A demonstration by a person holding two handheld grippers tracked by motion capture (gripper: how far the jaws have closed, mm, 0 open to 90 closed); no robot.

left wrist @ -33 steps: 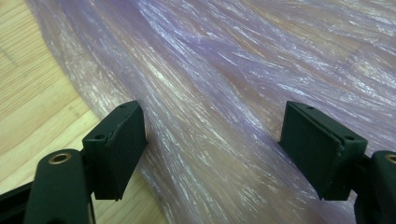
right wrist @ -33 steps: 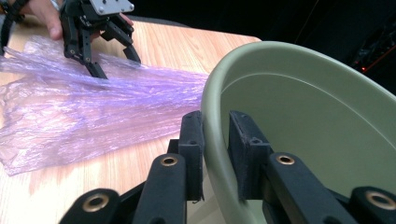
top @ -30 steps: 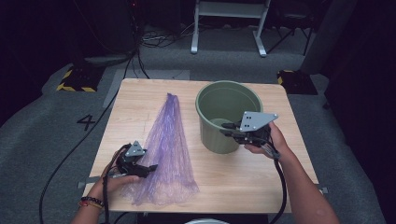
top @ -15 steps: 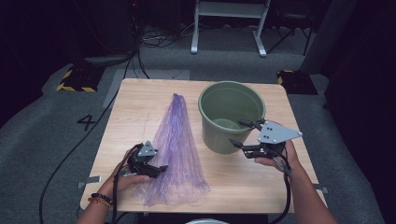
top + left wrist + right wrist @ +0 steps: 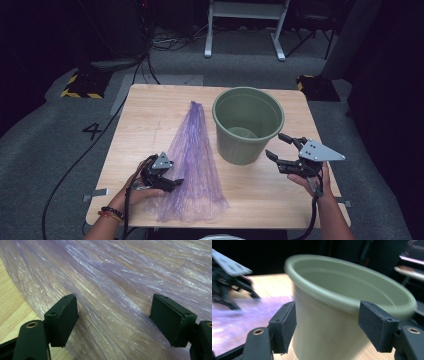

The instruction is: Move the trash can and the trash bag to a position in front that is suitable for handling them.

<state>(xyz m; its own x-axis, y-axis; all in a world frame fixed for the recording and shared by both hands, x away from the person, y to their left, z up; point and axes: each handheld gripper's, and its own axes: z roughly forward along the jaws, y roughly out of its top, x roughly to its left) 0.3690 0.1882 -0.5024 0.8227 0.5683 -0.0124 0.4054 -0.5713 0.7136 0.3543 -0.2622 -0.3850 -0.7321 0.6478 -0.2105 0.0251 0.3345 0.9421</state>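
Your right gripper (image 5: 278, 147) has just been opening its jaws; they are wide, nothing between them, just beside the green bucket (image 5: 248, 124). Your left gripper (image 5: 175, 183) is wide over the purple plastic bag (image 5: 192, 165) on the table (image 5: 150, 107). The floor shows a "4" (image 5: 93, 131).

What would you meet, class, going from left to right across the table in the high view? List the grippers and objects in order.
Left gripper → purple plastic bag → green bucket → right gripper.
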